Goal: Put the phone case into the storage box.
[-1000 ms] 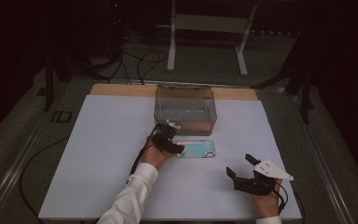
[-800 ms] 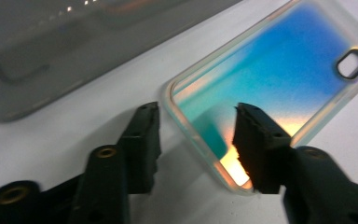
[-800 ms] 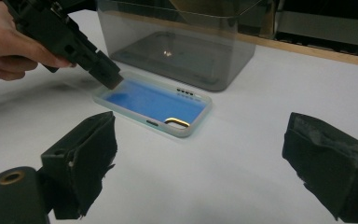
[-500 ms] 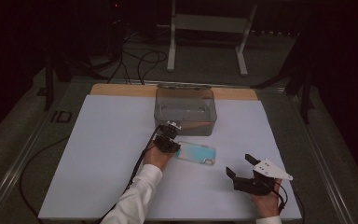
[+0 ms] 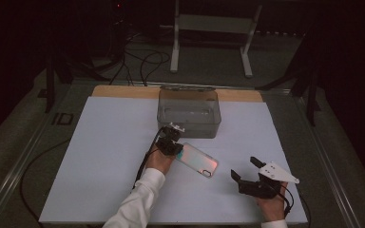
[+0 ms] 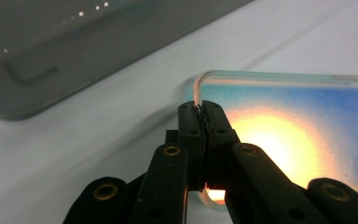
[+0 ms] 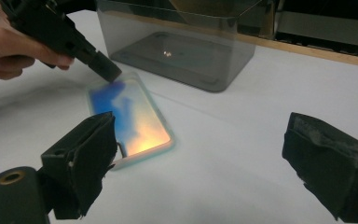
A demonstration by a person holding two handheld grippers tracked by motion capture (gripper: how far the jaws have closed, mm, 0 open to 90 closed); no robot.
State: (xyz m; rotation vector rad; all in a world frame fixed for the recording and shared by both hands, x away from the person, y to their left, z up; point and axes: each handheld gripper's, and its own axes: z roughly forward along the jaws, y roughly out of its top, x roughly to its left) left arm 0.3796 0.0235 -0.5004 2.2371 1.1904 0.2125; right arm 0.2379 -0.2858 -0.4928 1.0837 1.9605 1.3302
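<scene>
A clear phone case (image 5: 197,160) with a blue and orange sheen lies on the white board, in front of the clear box. My left gripper (image 5: 176,148) is at its near-left end. In the left gripper view its jaws (image 6: 200,109) have just been closing and pinch the case's thin clear rim (image 6: 284,126). My right gripper (image 5: 244,167) rests at the front right, open, with nothing between its pads (image 7: 209,158). From there the case (image 7: 130,116) lies a little ahead, with the left gripper (image 7: 107,70) on its far corner.
A clear plastic box (image 5: 189,111) stands just behind the case, with nothing inside. The white board (image 5: 100,152) covers the table, with a wooden strip (image 5: 123,91) along its far edge. A white stand (image 5: 209,23) and cables are on the floor beyond.
The left gripper's jaws closed on the end of the case. The case has turned from lying level across the view to slanting down to the right. The right gripper has not moved.
</scene>
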